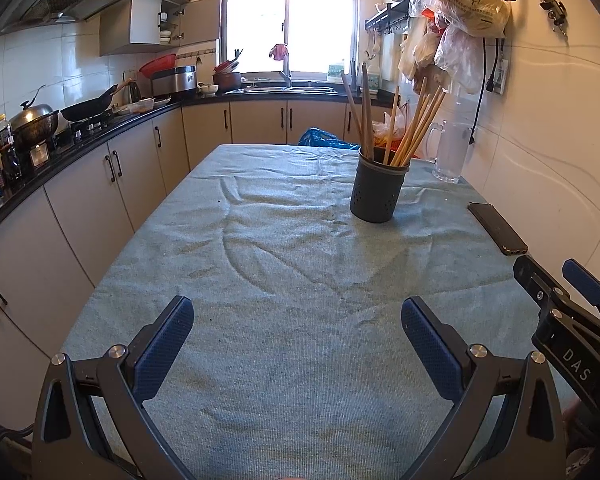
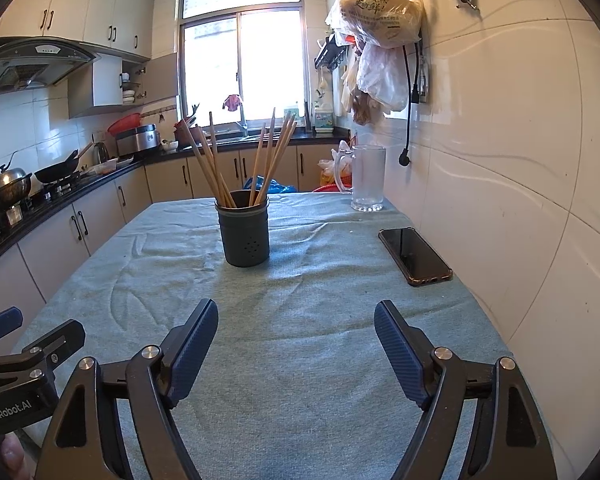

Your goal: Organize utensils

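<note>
Your left gripper (image 1: 297, 326) hangs low over the near end of the tabletop (image 1: 284, 264), jaws spread wide w/ nothing btwn them, just wrinkled pale blue-green cloth (image 1: 260, 380) below. To its right, your right gripper (image 2: 296, 330) sits alongside, also well open and empty, blue pads apart over the same cloth.

Ahead, toward the middle-right of the tabletop, a dark grey perforated utensil holder (image 2: 244, 234) stands upright. Wooden chopsticks (image 2: 278, 156) stick up out of it, fanned into two loose bunches, one leaning left, one leaning right. All chopsticks you can see are in the holder.

Further right, a black smartphone (image 2: 414, 256) lies flat, screen up, near the tiled wall, well apart from the holder. Behind it, at the far right corner of the tabletop, a clear glass mug (image 2: 366, 178) w/ a handle stands upright.

Background, left to right: stove counter w/ a wok and lidded pot, bright window over the sink, plastic bags (image 2: 380, 4) hanging on the right wall.
</note>
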The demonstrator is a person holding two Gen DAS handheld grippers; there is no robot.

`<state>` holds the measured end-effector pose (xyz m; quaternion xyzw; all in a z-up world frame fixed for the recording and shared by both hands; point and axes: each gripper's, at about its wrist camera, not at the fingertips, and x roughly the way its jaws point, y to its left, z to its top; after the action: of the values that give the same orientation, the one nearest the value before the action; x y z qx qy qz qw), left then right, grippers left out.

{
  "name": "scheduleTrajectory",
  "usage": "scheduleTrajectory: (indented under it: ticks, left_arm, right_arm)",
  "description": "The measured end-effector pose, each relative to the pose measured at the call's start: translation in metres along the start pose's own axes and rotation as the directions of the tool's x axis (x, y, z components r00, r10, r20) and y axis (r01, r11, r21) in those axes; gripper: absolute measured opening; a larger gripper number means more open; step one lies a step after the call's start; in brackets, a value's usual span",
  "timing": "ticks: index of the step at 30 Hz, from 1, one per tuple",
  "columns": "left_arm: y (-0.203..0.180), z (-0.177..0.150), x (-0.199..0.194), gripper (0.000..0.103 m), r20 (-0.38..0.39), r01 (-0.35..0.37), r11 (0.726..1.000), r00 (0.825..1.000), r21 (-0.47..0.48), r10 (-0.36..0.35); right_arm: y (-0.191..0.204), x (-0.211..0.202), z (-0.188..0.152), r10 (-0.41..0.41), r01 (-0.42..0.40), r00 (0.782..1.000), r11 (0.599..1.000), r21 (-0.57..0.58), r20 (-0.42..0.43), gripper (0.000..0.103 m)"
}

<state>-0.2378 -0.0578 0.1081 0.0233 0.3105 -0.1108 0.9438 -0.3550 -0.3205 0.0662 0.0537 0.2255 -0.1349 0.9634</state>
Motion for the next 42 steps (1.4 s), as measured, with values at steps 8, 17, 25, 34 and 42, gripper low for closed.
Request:
scheduleTrajectory:
  ticks: [8, 17, 25, 34, 42]
  left_arm:
    - [-0.0011, -0.0015, 0.0010, 0.103, -0.005, 0.002, 1.000, 1.000, 0.002, -0.002]
    - [-0.0022, -0.0031, 0.0030, 0.103, -0.022, 0.010, 1.000, 1.000, 0.001, -0.009]
    - [-0.0035, -0.0034, 0.0039, 0.103, -0.028, 0.009, 1.000, 1.000, 0.003, -0.009]
    - [-0.0032, -0.0033, 0.0056, 0.103, -0.032, 0.010, 1.000, 0.999, 0.006, -0.010]
    - [-0.0022, -0.0054, 0.0085, 0.103, -0.042, 0.010, 1.000, 0.999, 0.016, -0.009]
  right_arm:
    - [0.0016, -0.0004, -0.0012, 0.005, -0.005, 1.000, 1.000, -0.002, -0.006, 0.085]
    - [0.0017, 0.0001, -0.0013, 0.006, -0.006, 1.000, 1.000, -0.002, -0.008, 0.086]
    - [0.0013, 0.0001, -0.0017, 0.008, -0.008, 1.000, 1.000, -0.002, -0.011, 0.086]
    - [0.0027, 0.0042, -0.0061, 0.018, -0.018, 1.000, 1.000, -0.008, -0.020, 0.087]
    - [0.0031, 0.0060, -0.0058, 0.024, -0.024, 0.999, 1.000, -0.012, -0.021, 0.087]
